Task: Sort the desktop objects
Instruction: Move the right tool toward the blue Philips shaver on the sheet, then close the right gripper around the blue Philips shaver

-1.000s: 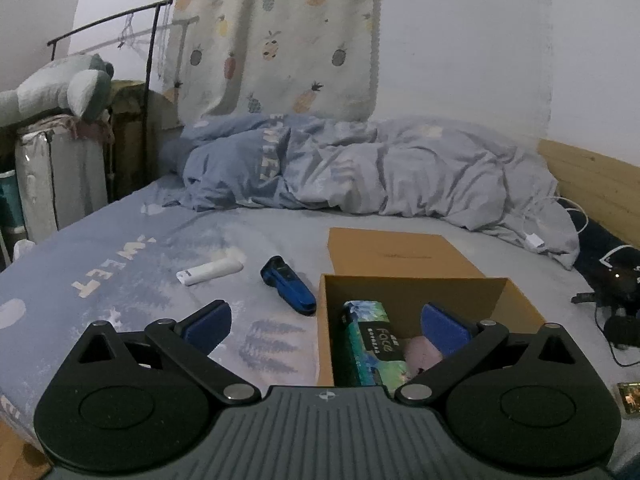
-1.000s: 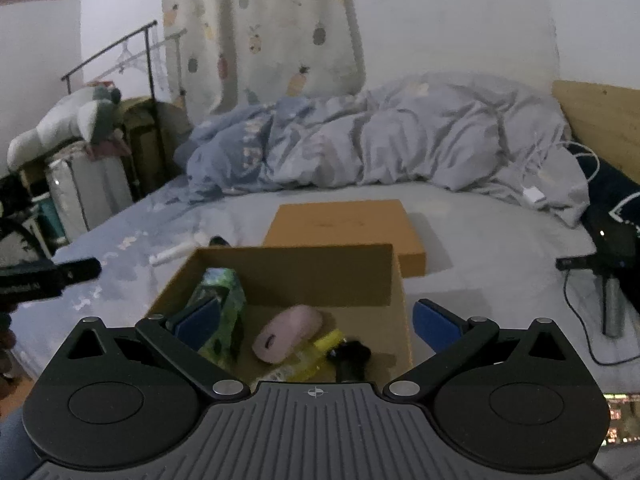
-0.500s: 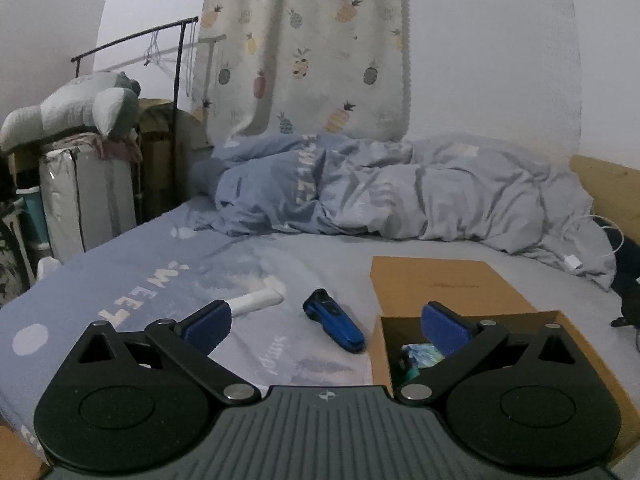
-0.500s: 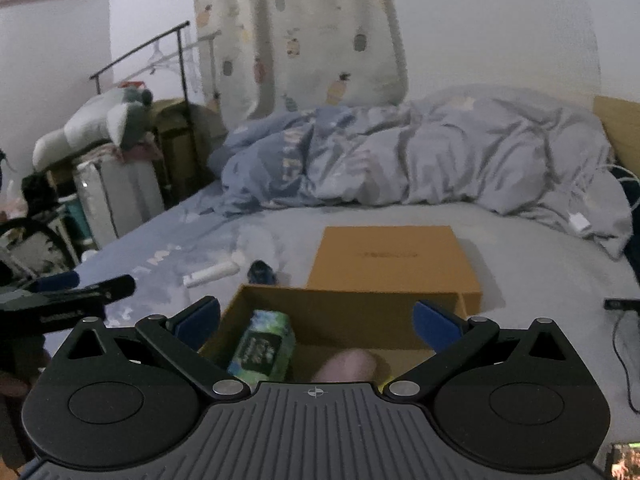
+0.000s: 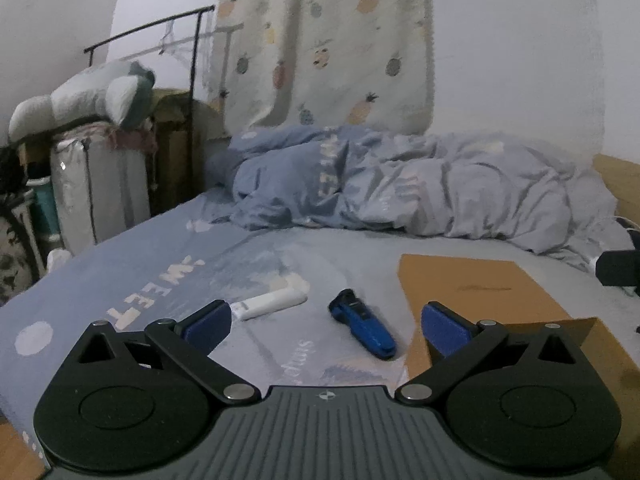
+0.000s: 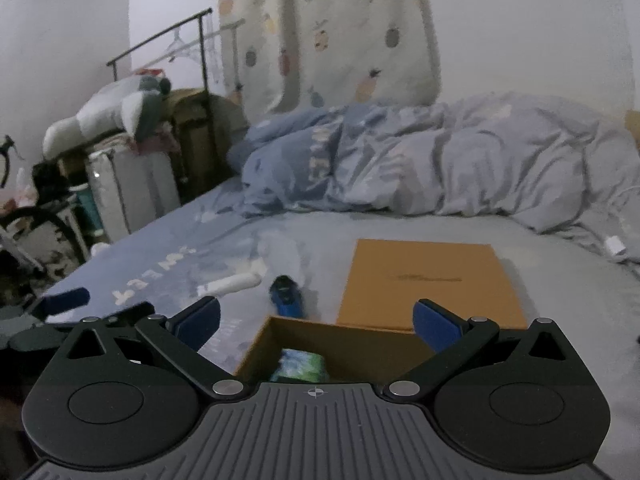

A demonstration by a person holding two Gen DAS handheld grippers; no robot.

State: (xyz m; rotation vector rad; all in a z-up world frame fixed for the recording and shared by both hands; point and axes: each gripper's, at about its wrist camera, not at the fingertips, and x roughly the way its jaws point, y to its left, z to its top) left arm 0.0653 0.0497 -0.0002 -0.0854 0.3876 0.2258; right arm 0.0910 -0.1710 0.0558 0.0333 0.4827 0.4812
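Both grippers sit higher and further back than a second ago: we see the left gripper (image 5: 326, 318) spread wide with nothing between its pads, where earlier it framed the cardboard box (image 5: 592, 344) interior; now only the box's near corner shows at right, contents out of sight from that view. Right gripper (image 6: 316, 322) is also spread and empty; a second ago it looked down on a pink mouse and a yellow item in the box, now its own body covers most of the box (image 6: 340, 344) and only the green packet (image 6: 298, 366) peeks over it. Blue shaver (image 5: 362, 328) and white tube (image 5: 272, 306) lie on the bed sheet (image 5: 160, 280), apart from each other, left of the box, neither touched. Shaver sits just beyond the box's far left corner in the right view (image 6: 286, 296). Box lid (image 6: 430, 284) lies flat behind the box. Left gripper's fingertip (image 6: 64, 300) pokes in at the right view's left edge, blurred. Dark object at the left view's right edge is cut off; we can't identify it.
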